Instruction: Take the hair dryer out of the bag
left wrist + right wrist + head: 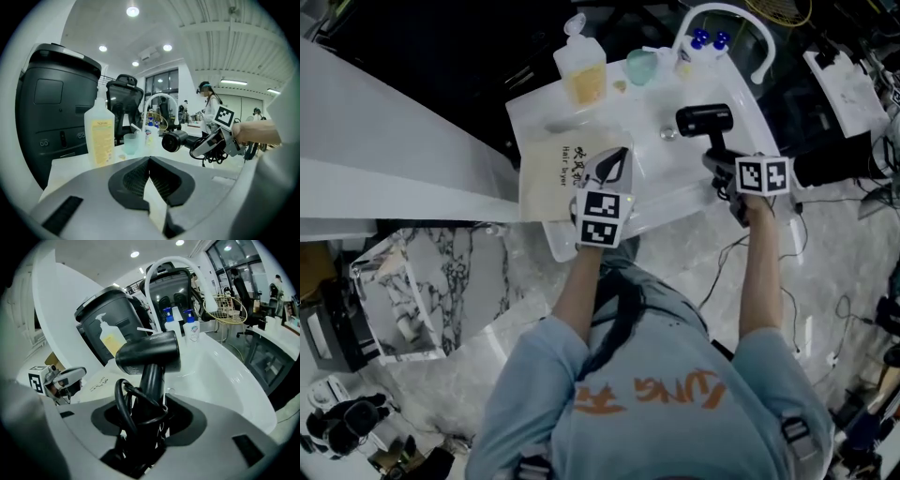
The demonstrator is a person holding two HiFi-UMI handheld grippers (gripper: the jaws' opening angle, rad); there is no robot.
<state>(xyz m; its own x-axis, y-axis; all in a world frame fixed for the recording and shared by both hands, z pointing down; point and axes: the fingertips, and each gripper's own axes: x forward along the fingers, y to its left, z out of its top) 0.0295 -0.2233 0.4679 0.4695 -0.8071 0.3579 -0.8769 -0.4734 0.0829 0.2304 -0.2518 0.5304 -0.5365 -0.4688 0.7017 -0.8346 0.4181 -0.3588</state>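
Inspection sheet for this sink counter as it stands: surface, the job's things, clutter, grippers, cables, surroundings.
Surface: white sink counter with a basin and an arched faucet.
Job's things: hair dryer out of the bag, held over the basin; bag lying flat on the counter.
Clutter: soap bottle, green cup, two blue-capped bottles.
Grippers: left gripper shut at the bag's edge, pinch on fabric unclear; right gripper shut on the dryer's handle.
Cables: dryer cord looped at the handle; loose cable on the floor.
Surroundings: black appliance, office chair, person.
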